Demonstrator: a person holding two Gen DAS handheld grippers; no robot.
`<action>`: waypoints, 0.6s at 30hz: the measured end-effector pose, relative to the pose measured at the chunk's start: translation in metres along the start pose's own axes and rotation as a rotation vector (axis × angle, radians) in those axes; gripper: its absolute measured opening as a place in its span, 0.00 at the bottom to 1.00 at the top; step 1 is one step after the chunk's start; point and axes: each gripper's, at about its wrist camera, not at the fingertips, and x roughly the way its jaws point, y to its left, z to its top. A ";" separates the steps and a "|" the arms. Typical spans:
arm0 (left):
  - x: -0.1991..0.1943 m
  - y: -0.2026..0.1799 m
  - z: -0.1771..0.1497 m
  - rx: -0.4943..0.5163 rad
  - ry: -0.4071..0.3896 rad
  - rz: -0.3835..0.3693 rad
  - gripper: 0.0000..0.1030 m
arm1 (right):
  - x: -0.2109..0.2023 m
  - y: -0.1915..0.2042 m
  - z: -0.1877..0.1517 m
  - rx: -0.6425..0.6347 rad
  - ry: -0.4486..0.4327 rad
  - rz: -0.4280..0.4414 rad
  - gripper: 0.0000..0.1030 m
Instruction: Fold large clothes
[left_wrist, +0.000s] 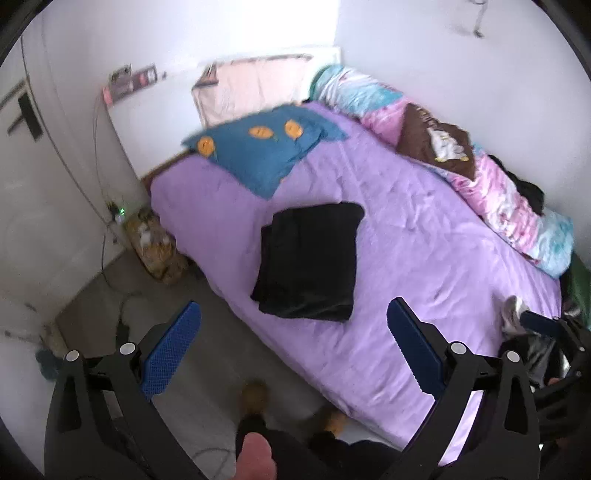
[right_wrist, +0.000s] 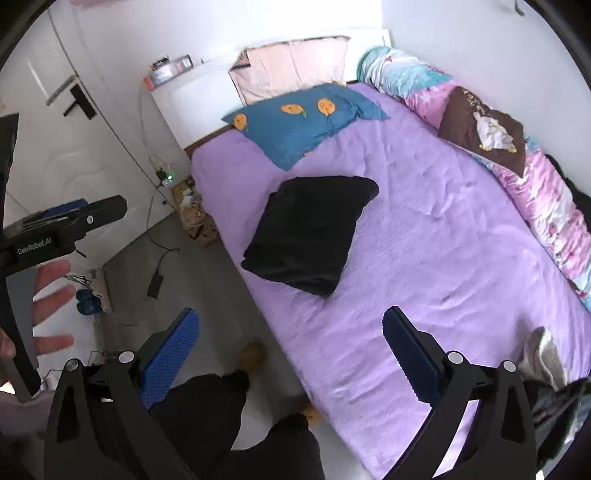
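A blue pillow (right_wrist: 301, 120) (orange fruit prints) lies on the purple sheet (right_wrist: 443, 229) beside a rolled quilt (right_wrist: 535, 184).

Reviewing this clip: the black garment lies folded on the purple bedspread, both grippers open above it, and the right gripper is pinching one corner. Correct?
Not quite. The right gripper pinches nothing: in the right wrist view it hangs open, clear of the folded black garment on the purple bedspread. The left gripper is open too.

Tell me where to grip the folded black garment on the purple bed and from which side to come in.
Grip the folded black garment at its near corner, the one pointing toward the foot-side edge of the purple bed sheet. It lies flat in stacked layers, so probably come in low from the floor side, sliding one finger beneath all layers. Both the left gripper and right gripper are open and empty.
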 end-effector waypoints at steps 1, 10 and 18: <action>-0.013 -0.003 -0.002 0.021 -0.014 0.002 0.94 | -0.012 0.007 -0.004 0.000 -0.008 -0.001 0.95; -0.061 0.015 -0.033 0.133 -0.050 -0.040 0.94 | -0.050 0.064 -0.025 0.044 -0.077 -0.041 0.95; -0.068 0.064 -0.051 0.144 -0.017 -0.053 0.94 | -0.058 0.124 -0.037 0.102 -0.111 -0.085 0.95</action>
